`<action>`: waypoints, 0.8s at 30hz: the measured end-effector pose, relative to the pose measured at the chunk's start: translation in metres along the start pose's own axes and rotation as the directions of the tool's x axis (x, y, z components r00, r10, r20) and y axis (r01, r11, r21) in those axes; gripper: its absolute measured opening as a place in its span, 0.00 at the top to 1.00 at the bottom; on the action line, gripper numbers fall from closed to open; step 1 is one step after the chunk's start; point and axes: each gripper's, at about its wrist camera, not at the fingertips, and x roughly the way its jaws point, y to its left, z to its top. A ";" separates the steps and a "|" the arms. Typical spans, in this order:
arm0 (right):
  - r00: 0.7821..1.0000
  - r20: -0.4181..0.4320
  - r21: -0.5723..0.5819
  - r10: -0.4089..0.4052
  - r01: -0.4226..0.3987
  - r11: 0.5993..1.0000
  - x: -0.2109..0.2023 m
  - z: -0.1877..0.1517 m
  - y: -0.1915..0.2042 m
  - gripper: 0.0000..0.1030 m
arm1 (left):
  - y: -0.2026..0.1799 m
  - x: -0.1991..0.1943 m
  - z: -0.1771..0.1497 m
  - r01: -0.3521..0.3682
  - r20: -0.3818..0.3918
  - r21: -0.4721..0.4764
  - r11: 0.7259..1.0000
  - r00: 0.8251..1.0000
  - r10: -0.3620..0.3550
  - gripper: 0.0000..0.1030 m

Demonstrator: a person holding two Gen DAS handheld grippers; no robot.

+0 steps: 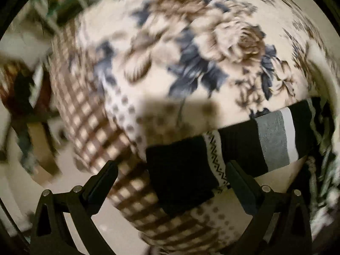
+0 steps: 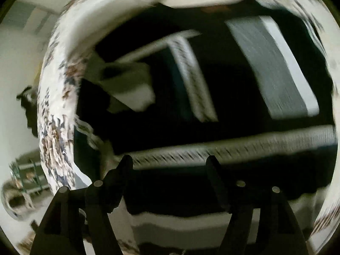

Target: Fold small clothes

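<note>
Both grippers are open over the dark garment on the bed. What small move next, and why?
Probably lower the left gripper and close on the dark garment at its near end. Its jaws are open with that end lying between them, ungripped. The right gripper is open too, close over the same cloth; the blur hides any edge there, so hold it.

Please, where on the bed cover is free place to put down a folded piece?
Free: the floral blanket is bare across the big rose print, beyond the dark striped garment, and on its checked border toward the edge. Crowded: the near right side, where the garment lies between the open left hand-held gripper fingers.
</note>
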 end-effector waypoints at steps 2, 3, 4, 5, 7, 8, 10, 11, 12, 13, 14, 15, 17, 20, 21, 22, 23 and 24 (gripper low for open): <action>0.999 -0.015 0.035 -0.045 0.046 0.998 0.007 -0.006 -0.018 0.29 | 0.009 0.019 0.001 0.067 -0.057 -0.068 0.995 0.996 -0.071 0.02; 0.998 -0.018 0.058 -0.057 0.058 0.997 0.009 -0.011 -0.025 0.29 | 0.014 0.029 0.001 0.088 -0.068 -0.100 0.991 0.993 -0.095 0.02; 0.998 -0.020 0.075 -0.059 0.060 0.995 0.011 -0.014 -0.031 0.29 | 0.016 0.037 0.002 0.091 -0.076 -0.113 0.989 0.992 -0.100 0.02; 0.998 -0.024 0.096 -0.059 0.061 0.994 0.013 -0.018 -0.038 0.29 | 0.019 0.045 0.002 0.081 -0.088 -0.129 0.988 0.992 -0.093 0.03; 0.997 -0.035 0.115 -0.063 0.067 0.991 0.015 -0.024 -0.047 0.29 | 0.026 0.058 0.002 0.099 -0.090 -0.172 0.980 0.989 -0.115 0.12; 0.997 -0.040 0.114 -0.068 0.072 0.991 0.017 -0.027 -0.049 0.29 | 0.027 0.061 0.002 0.100 -0.089 -0.185 0.978 0.989 -0.118 0.32; 0.996 -0.044 0.096 -0.074 0.078 0.992 0.018 -0.031 -0.047 0.29 | 0.027 0.056 0.005 0.106 -0.059 -0.192 0.976 0.991 -0.120 0.85; 0.996 -0.041 0.078 -0.080 0.083 0.993 0.018 -0.032 -0.044 0.29 | 0.026 0.047 0.010 0.120 -0.032 -0.182 0.976 0.991 -0.128 0.96; 0.996 -0.038 0.068 -0.084 0.087 0.994 0.018 -0.033 -0.040 0.29 | 0.025 0.034 0.017 0.133 0.009 -0.174 0.976 0.991 -0.134 0.96; 0.996 -0.031 0.055 -0.086 0.088 0.995 0.017 -0.034 -0.036 0.29 | 0.025 0.021 0.024 0.138 0.053 -0.169 0.976 0.990 -0.131 0.96; 0.996 -0.026 0.043 -0.086 0.087 0.995 0.017 -0.035 -0.031 0.29 | 0.025 0.004 0.036 0.148 0.110 -0.158 0.976 0.985 -0.132 0.96; 0.996 -0.025 0.034 -0.086 0.087 0.996 0.018 -0.035 -0.024 0.29 | 0.025 -0.006 0.046 0.155 0.143 -0.152 0.976 0.981 -0.134 0.96; 0.996 -0.026 0.024 -0.081 0.082 0.996 0.018 -0.035 -0.014 0.29 | 0.029 -0.021 0.071 0.169 0.205 -0.147 0.975 0.969 -0.137 0.96; 0.997 -0.031 0.009 -0.076 0.076 0.997 0.027 -0.037 0.004 0.29 | 0.031 -0.027 0.107 0.190 0.268 -0.150 0.970 0.953 -0.145 0.96; 0.997 -0.027 0.007 -0.069 0.070 0.998 0.030 -0.038 0.010 0.29 | 0.033 -0.026 0.121 0.207 0.280 -0.150 0.967 0.947 -0.159 0.93; 0.997 -0.025 0.002 -0.072 0.072 0.997 0.033 -0.039 0.014 0.29 | 0.042 -0.021 0.131 0.221 0.275 -0.153 0.963 0.946 -0.174 0.91; 0.996 -0.026 -0.003 -0.081 0.081 0.997 0.036 -0.040 0.018 0.29 | 0.046 -0.014 0.141 0.240 0.262 -0.169 0.956 0.946 -0.191 0.91; 0.995 -0.023 -0.004 -0.093 0.093 0.996 0.040 -0.040 0.022 0.29 | 0.053 -0.008 0.146 0.272 0.248 -0.197 0.942 0.943 -0.221 0.91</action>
